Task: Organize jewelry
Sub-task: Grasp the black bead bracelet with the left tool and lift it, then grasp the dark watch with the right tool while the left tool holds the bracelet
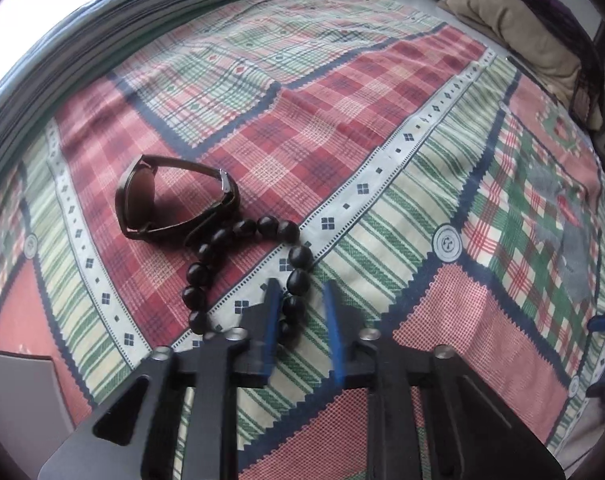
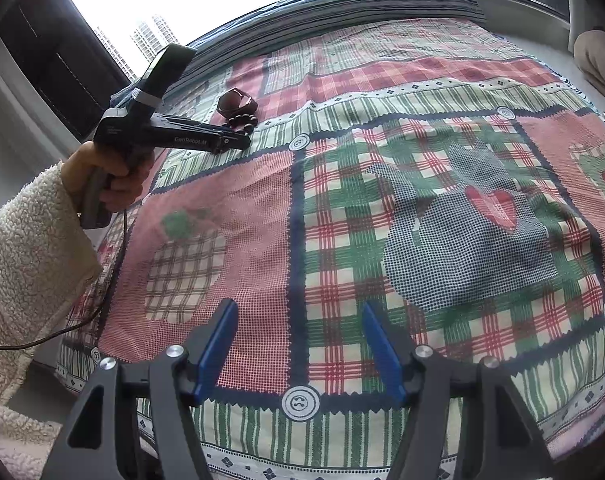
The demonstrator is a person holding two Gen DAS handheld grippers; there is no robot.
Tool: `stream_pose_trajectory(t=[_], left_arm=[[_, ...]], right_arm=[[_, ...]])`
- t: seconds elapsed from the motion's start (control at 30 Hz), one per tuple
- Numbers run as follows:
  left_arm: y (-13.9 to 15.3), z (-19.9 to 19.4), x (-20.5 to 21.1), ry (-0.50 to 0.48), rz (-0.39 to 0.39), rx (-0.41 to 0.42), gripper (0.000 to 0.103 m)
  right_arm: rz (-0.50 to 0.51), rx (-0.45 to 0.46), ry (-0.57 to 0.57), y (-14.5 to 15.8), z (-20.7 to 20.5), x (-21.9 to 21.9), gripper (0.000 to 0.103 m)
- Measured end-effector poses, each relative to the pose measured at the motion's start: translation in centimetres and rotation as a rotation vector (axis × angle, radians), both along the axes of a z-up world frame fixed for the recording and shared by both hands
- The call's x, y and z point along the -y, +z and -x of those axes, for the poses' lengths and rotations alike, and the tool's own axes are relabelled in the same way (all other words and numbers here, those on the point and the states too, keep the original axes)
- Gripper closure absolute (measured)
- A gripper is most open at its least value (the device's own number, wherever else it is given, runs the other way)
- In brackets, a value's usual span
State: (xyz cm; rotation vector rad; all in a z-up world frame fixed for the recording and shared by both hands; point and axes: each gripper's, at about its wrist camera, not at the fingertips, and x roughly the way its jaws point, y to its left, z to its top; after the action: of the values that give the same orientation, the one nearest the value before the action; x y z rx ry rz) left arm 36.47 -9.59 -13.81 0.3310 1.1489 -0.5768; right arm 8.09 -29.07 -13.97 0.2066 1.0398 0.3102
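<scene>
- The dark bead bracelet lies on the bed's patchwork quilt, lower left of centre in the left wrist view; its loop runs down toward the bottom of the frame.
- The left gripper has its blue-padded fingers astride the near end of the loop, with a few beads between them; a gap shows beside the right pad, so whether the pads press on the beads cannot be told.
- A brown wristwatch lies just up and left of the bracelet, its strap touching the beads.
- In the right wrist view the right gripper hovers at bottom centre, fingers spread wide with only quilt between them.
- At the upper left of that view a hand in a fleecy cream sleeve holds the left gripper's handle.
- A tan pillow lies at the upper right, well apart.
</scene>
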Motion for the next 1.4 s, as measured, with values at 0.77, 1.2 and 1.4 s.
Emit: stream_pose_trajectory(t=[0.77, 1.2, 1.4], left_arm=[[0.3, 12.7, -5.0, 0.092, 0.027, 0.037, 0.093], [0.1, 12.4, -6.0, 0.181, 0.082, 0.030, 0.093], [0.6, 13.2, -8.0, 0.291, 0.166, 0.017, 0.094]], right_arm=[[-0.076, -0.074, 0.172, 6.1, -19.5, -7.8, 0.038], [0.038, -0.181, 0.144, -2.3, -32.1, -15.1, 0.090], [-0.037, -0.140, 0.150, -0.2, -27.2, -12.5, 0.090]])
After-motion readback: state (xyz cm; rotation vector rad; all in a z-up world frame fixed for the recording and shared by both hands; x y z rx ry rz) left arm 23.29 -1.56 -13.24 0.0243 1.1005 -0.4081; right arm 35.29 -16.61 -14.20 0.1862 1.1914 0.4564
